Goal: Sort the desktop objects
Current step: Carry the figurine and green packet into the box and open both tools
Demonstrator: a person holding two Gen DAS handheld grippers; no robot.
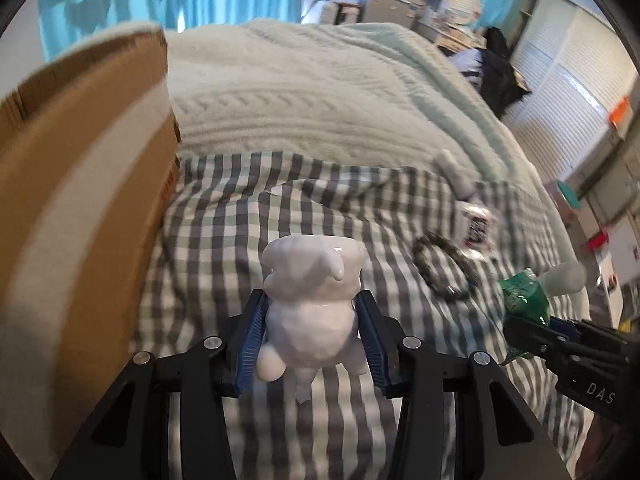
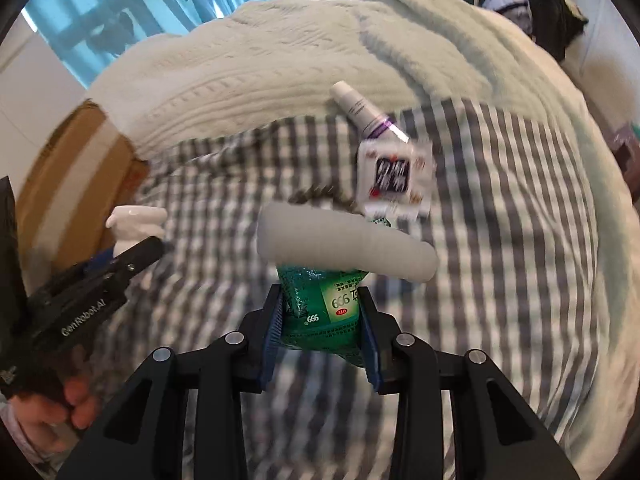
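My left gripper [image 1: 312,304] is shut on a white ceramic figurine [image 1: 310,300] and holds it above the checked cloth [image 1: 224,240], next to a cardboard box [image 1: 80,184]. My right gripper [image 2: 322,304] is shut on a green sachet [image 2: 320,304], with a white cylinder [image 2: 344,246] lying across its top. The right gripper with the sachet [image 1: 524,296] also shows at the right of the left wrist view. The left gripper [image 2: 132,256] with the figurine [image 2: 136,220] shows at the left of the right wrist view.
On the checked cloth lie a dark bead bracelet [image 1: 444,266], a white packet with dark print [image 2: 394,178] and a white tube [image 2: 362,110]. A pale knitted blanket [image 1: 312,92] covers the bed behind. The cardboard box [image 2: 76,184] stands at the left.
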